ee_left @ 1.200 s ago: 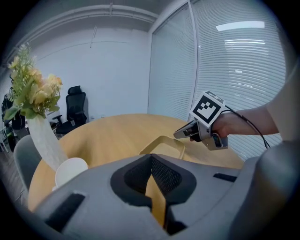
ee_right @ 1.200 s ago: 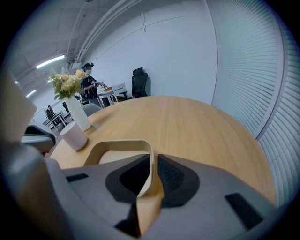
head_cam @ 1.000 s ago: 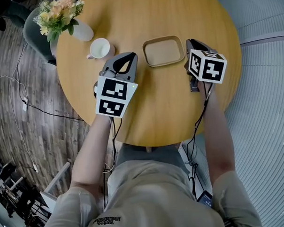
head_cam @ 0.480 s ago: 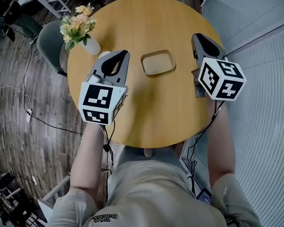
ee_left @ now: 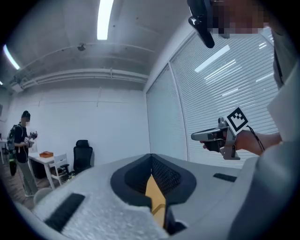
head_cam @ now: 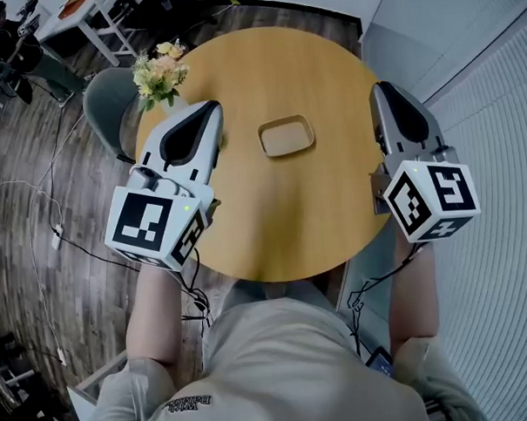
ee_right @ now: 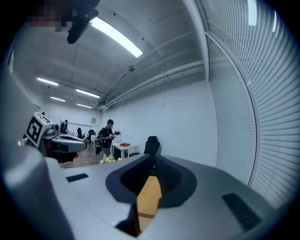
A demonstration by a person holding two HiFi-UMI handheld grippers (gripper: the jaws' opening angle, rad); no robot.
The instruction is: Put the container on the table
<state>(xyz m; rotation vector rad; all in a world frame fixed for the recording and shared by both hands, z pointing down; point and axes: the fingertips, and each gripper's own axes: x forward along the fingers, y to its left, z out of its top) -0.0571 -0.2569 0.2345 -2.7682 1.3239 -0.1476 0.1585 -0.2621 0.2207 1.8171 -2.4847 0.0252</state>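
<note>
The container [head_cam: 286,136], a shallow tan rounded tray, lies on the round wooden table [head_cam: 273,222], a little behind its middle. Neither gripper touches it. My left gripper [head_cam: 213,109] is held high above the table's left side, shut with nothing in it. On the other side my right gripper [head_cam: 379,89] hangs over the table's right edge, also shut and holding nothing. In the left gripper view the left gripper [ee_left: 151,157] points level across the room, its jaws meeting at the tips. The right gripper [ee_right: 153,158] does the same in its own view.
A vase of flowers [head_cam: 158,72] stands at the table's far left, beside a grey chair [head_cam: 104,100]. Cables run over the wooden floor [head_cam: 36,198]. Slatted blinds [head_cam: 494,108] line the right. A person [ee_right: 108,133] stands by desks in the distance.
Both grippers rose from near the tabletop and spread apart to the sides. The view climbed too, so the table looks smaller. The container stayed put; the white cup is now hidden.
</note>
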